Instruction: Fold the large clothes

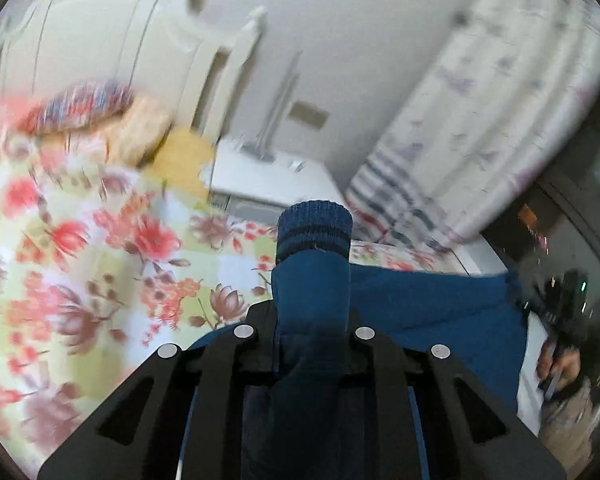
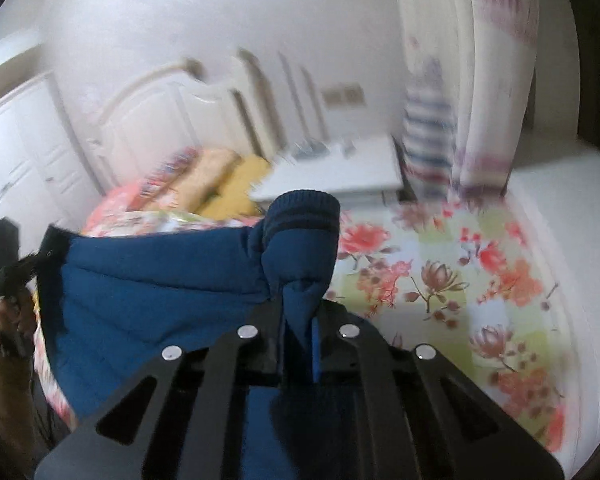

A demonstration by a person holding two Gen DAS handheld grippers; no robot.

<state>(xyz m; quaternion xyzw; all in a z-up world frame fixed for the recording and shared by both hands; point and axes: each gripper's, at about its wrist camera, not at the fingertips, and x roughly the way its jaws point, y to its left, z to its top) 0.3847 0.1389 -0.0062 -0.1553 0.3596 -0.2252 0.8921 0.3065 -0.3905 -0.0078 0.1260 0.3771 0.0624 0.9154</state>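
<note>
A dark blue padded jacket (image 1: 440,312) hangs lifted over the flowered bed. In the left wrist view my left gripper (image 1: 312,320) is shut on one sleeve, whose ribbed knit cuff (image 1: 314,226) sticks up beyond the fingers. In the right wrist view my right gripper (image 2: 300,320) is shut on the other sleeve just below its cuff (image 2: 304,212). The jacket's body (image 2: 152,300) stretches away to the left between the two grips. A hand (image 2: 12,320) shows at the far left edge there, and the other hand (image 1: 560,364) shows at the right edge of the left wrist view.
The bed's floral sheet (image 1: 80,260) spreads below, also seen in the right wrist view (image 2: 480,280). Pillows (image 2: 216,176) lie against a white headboard (image 1: 100,40). A white nightstand (image 2: 340,172) stands beside the bed, with a patterned curtain (image 1: 480,120) behind it.
</note>
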